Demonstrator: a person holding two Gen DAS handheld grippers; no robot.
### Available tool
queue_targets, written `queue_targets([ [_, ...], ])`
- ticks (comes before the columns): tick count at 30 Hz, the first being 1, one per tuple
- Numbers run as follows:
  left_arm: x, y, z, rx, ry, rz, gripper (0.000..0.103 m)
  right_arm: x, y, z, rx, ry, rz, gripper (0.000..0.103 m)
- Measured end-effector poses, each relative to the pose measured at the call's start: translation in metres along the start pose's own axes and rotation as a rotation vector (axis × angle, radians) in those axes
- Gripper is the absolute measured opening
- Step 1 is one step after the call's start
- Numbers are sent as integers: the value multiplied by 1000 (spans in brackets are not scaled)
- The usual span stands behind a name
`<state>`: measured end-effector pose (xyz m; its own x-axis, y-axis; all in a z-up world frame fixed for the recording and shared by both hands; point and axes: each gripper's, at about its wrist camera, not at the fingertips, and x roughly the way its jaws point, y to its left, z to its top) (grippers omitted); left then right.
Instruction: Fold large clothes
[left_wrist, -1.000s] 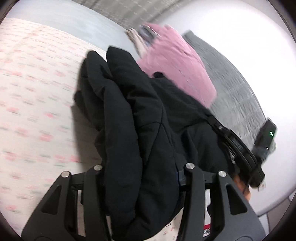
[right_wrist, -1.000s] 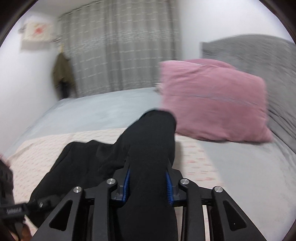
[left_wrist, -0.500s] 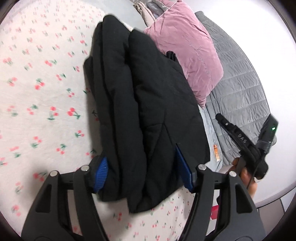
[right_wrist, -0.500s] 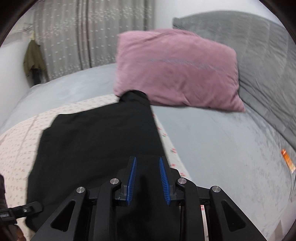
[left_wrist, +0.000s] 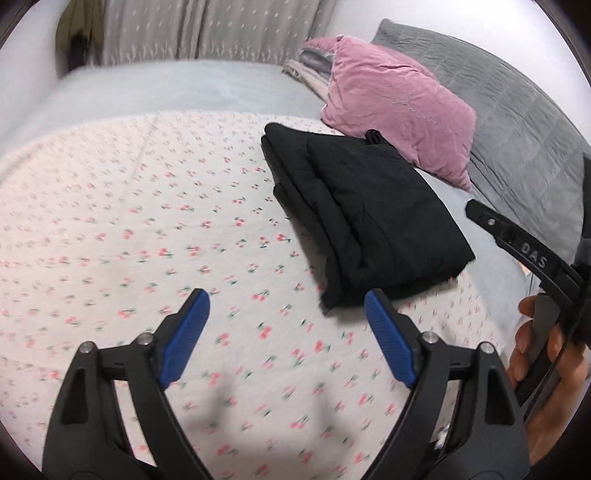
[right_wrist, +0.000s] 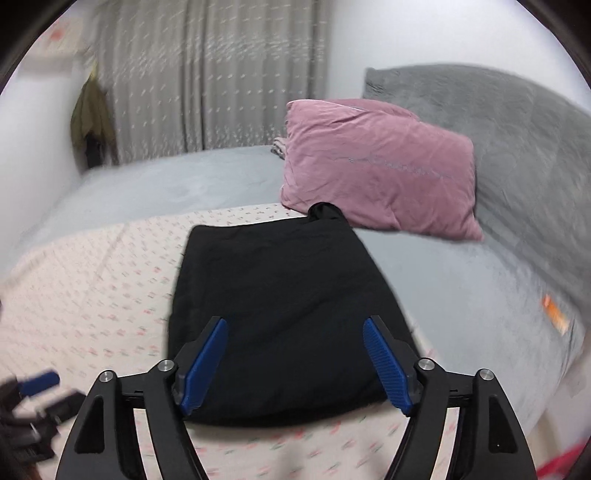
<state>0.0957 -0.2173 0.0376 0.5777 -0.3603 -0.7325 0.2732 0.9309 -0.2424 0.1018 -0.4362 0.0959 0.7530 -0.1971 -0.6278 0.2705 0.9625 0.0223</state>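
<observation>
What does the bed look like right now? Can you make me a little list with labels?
garment: black jacket, folded into a flat rectangle, lying on the sheet
sheet: cherry-print sheet, covers the near part of the bed
pillow: pink pillow, just beyond the jacket, against the grey headboard
left gripper: open, holding nothing, over the sheet
right gripper: open, holding nothing, over the jacket's near edge
background: grey curtain
</observation>
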Motion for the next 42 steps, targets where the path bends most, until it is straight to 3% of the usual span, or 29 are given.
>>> queue_targets([
  [4,-21,5,-20,33,-104,72,96,-23,15,-42,49,0,-17,80],
  [10,-27,-12,-35,108,-149,72,96,-60,20,-104,103,-27,-63,83],
  [12,-31,-20,-39,145,-177,74,97,-71,12,-115,185,-33,-29,85],
  [15,-29,-30,-44,201,-181,66,97,-82,8,-115,237,-52,-74,85],
  [18,-26,-32,-49,217,-184,72,97,-88,18,-109,133,-79,-93,87],
  [25,-25,-24,-49,167,-182,83,97,-68,15,-113,82,-27,-108,92],
  [31,-21,-29,-53,188,-148,74,98,-66,9,-118,114,-8,-98,102],
  [42,-18,-26,-53,170,-124,54,102,-65,14,-120,87,7,-117,103],
])
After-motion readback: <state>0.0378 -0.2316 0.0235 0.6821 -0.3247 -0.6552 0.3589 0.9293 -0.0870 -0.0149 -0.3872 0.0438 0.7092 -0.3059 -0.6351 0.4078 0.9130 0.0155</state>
